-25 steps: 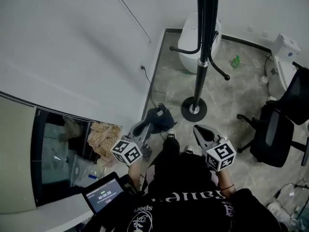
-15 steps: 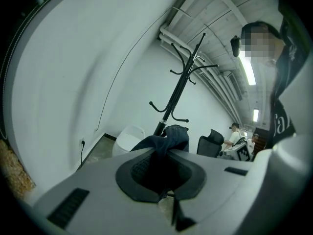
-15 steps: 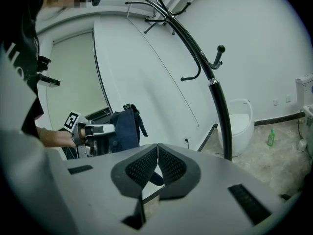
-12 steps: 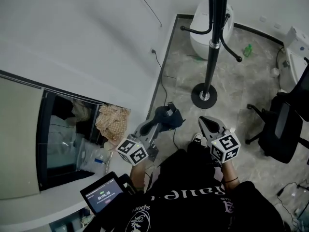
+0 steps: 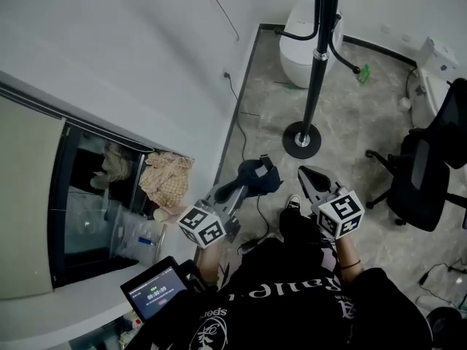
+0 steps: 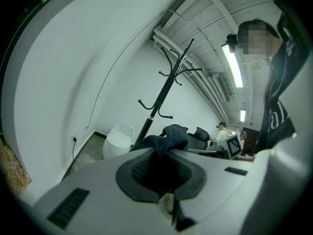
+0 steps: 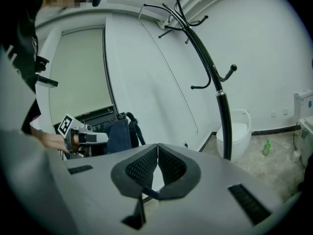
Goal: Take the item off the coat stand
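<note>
dark blue bag [image 5: 257, 175] is off the coat stand [image 5: 315, 64], pinched in the left gripper [image 5: 241, 187]

Looks soft, floppy and light to me, nothing fragile, so a bunched fold or a strap is probably the spot to grab. The left jaws are clamped tight on a wad of its fabric, well clear of the stand and up off the floor. In the right gripper view it hangs roughly up-down, straps at one side. Right gripper [image 5: 306, 176] is pressed closed on nothing.

shirt lettering [image 5: 292, 297] and screen digits [image 5: 155, 295] are too blurred to read.
</note>
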Demonstrator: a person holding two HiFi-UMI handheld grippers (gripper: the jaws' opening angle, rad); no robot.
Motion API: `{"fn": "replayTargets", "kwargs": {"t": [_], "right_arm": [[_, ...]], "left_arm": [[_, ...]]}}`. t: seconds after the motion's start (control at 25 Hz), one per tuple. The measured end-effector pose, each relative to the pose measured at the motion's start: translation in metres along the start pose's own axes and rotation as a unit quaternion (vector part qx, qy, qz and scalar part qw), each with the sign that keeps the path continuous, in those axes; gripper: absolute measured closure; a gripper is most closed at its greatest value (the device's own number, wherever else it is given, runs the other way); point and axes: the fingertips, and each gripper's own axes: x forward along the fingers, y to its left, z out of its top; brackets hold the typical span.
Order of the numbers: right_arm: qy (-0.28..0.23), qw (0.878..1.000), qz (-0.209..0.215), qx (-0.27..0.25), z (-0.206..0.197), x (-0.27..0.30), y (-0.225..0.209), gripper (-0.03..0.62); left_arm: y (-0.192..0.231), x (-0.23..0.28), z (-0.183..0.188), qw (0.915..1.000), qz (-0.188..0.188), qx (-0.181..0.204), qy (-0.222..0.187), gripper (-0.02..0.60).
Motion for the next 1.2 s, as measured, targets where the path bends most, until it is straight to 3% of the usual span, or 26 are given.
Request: {"fn": "replayTargets", "kwargs": {"t": [0.48,0.76,1.0,1.2], "right_arm": [[0.009,0.999,-0.037,0.010,-0.059,-0.086,0.105,0.577],[0.021,0.999,-0.041,0.010,-0.084,-0.118,0.141,0.577],[0.013,0.999,-0.042,-0.001,-0.086,-0.142,0.159,0.577],[0.000,0.999,-0.053,-0.001,-0.095,-0.178,0.172,0.577]], "left_arm": [[-0.053,-0.098,-0.045,0.9994,-0.033,0.008,0.011,0.572],[-0.068,-0.144,-0.081,0.9996,-0.013,0.007,0.025,0.572],[-0.083,-0.177,-0.100,0.9998,-0.003,-0.015,0.011,0.572],[-0.111,-0.195,-0.111,0.9999,-0.003,-0.001,0.016,0.572]]}}
